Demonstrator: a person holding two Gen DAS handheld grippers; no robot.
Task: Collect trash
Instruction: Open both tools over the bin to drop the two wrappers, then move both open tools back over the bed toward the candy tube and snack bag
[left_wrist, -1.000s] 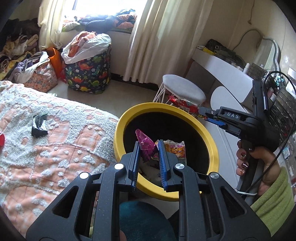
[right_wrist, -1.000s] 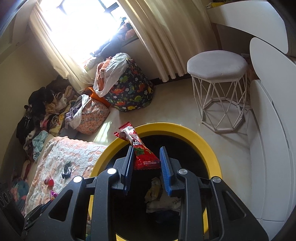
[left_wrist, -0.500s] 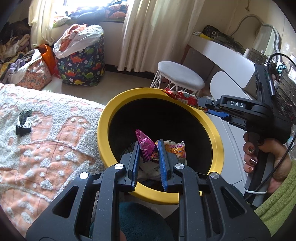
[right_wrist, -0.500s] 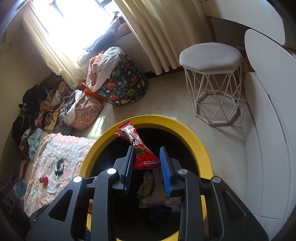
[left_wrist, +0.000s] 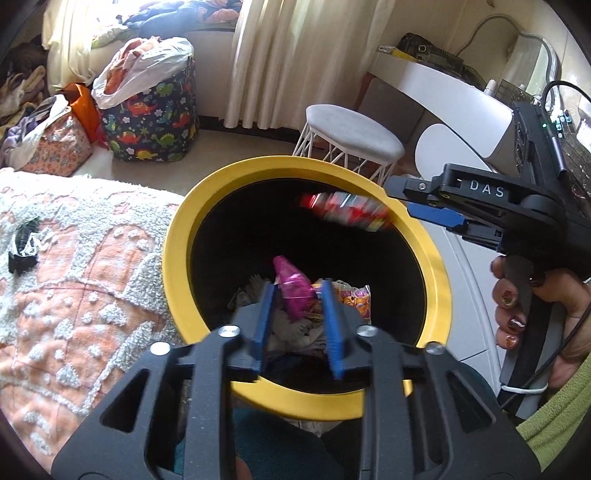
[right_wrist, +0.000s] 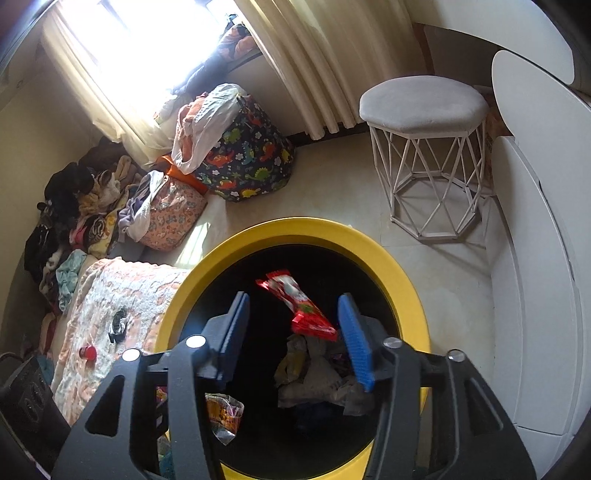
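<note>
Both grippers are over the yellow-rimmed trash bin (left_wrist: 177, 258), which sits right beside the bed (left_wrist: 74, 314). The right gripper (right_wrist: 295, 332) has its fingers spread wide with nothing between the pads, and the red snack wrapper (right_wrist: 299, 306) is loose in the gap over the bin mouth, touching neither finger as far as I can see; in the left wrist view it's a motion-blurred red streak (left_wrist: 343, 212) just under the bin's far rim. The left gripper (left_wrist: 297, 314) has its fingers only partly open, and a pink wrapper (left_wrist: 293, 288) shows between them, though I can't tell if it's actually pinched or just lying on the trash pile (right_wrist: 317, 380) down inside the bin. A small black wrapper (left_wrist: 22, 247) and a red cap (right_wrist: 88, 352) lie on the bed, well apart from the bin.
</note>
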